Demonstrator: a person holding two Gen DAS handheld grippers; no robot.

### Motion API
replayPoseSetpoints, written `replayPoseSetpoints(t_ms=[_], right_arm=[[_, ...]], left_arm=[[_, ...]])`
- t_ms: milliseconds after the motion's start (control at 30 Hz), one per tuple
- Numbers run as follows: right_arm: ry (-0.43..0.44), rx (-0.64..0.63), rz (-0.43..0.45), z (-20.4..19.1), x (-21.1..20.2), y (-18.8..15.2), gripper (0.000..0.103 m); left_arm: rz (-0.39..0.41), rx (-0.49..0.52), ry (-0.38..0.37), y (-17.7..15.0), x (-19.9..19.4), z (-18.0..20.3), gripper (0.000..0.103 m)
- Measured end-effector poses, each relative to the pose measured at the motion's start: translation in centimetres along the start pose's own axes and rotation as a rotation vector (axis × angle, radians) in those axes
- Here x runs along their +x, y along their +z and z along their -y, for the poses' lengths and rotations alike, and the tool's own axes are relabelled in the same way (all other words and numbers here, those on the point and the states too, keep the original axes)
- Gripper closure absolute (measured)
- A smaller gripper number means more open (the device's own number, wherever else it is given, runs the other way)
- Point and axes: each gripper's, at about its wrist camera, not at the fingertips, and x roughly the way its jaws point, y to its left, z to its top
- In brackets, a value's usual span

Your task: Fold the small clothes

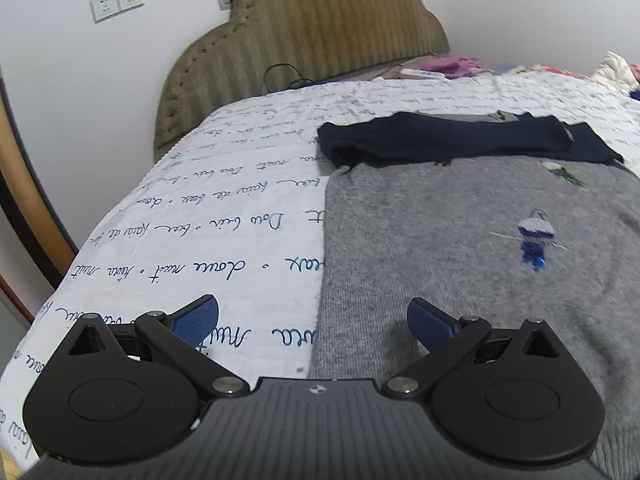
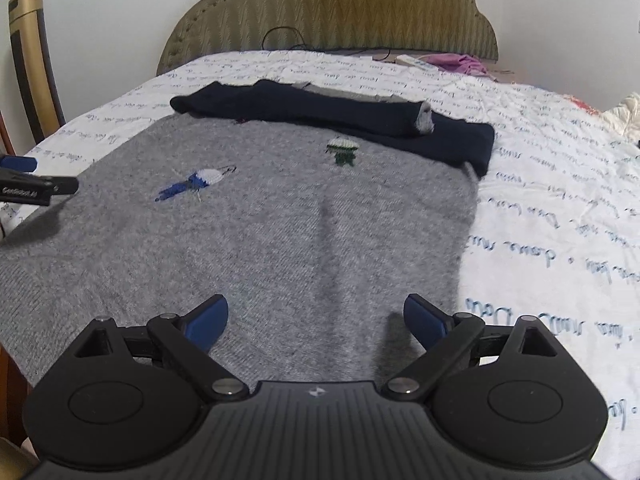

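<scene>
A grey knitted sweater (image 1: 460, 248) with small embroidered figures lies flat on the bed; it also shows in the right wrist view (image 2: 280, 216). Its dark navy sleeves (image 1: 452, 136) lie folded across its far end, also seen in the right wrist view (image 2: 348, 120). My left gripper (image 1: 314, 322) is open and empty, hovering over the sweater's left edge near its hem. My right gripper (image 2: 316, 318) is open and empty, over the sweater's near right part. The left gripper's tip (image 2: 28, 184) shows at the left edge of the right wrist view.
The bedsheet (image 1: 208, 240) is white with blue handwriting print. A padded olive headboard (image 1: 320, 28) stands at the far end, with a black cable (image 1: 284, 76) and pink clothes (image 1: 452, 65) by it. A wooden chair (image 2: 28, 60) stands left of the bed.
</scene>
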Motion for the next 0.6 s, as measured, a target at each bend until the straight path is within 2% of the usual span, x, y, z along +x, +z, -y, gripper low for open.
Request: replayPoseSetpoints(t_ms=[267, 600], right_arm=[[-0.016, 0.012, -0.05, 0.3, 1.0, -0.6, 0.007], [0.034, 0.056, -0.042, 1.3, -0.3, -1.1, 0.007]], left_arm=[[-0.052, 0.029, -0.044, -1.2, 0.2, 0.6, 0.001], [-0.041, 0.046, -0.031, -1.5, -0.8, 0.9, 0.001]])
